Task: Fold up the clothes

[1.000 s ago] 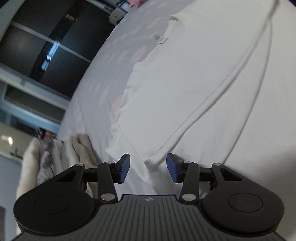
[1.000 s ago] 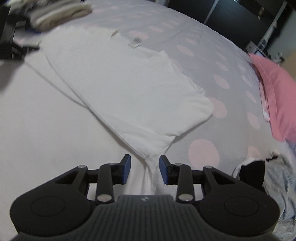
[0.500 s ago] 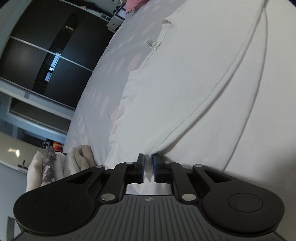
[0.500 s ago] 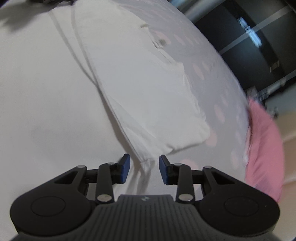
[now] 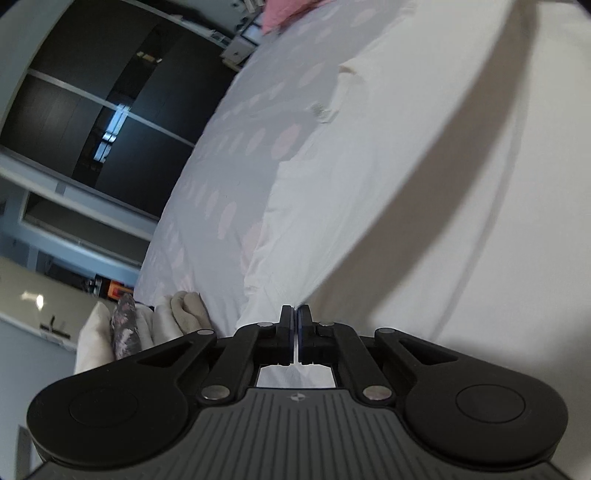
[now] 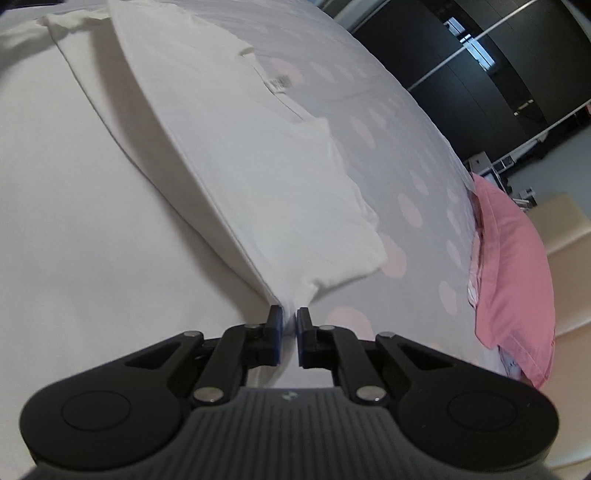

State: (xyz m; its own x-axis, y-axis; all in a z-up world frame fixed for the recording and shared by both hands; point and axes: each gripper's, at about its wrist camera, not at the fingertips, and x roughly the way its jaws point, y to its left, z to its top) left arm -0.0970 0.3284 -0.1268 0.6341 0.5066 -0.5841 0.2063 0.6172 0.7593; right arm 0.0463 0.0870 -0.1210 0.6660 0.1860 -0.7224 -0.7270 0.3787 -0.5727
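Where both pinch its hem, smooth white shirt [image 6: 258, 177], left hand-held gripper [image 5: 296, 314] and right hand-held gripper [image 6: 289, 317] clamped.

Blurred, edge-cropped pink pillow [image 5: 286, 13].

A pink pillow [image 6: 513, 273] lies on the pink-dotted bedsheet [image 6: 402, 155], with a dark wardrobe [image 5: 96, 96] beyond.

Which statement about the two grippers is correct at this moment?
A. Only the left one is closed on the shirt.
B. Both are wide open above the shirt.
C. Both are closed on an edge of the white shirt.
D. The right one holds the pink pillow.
C: the left gripper and the right gripper each have their jaws pinched on an edge of the white shirt, which lifts off the bed.
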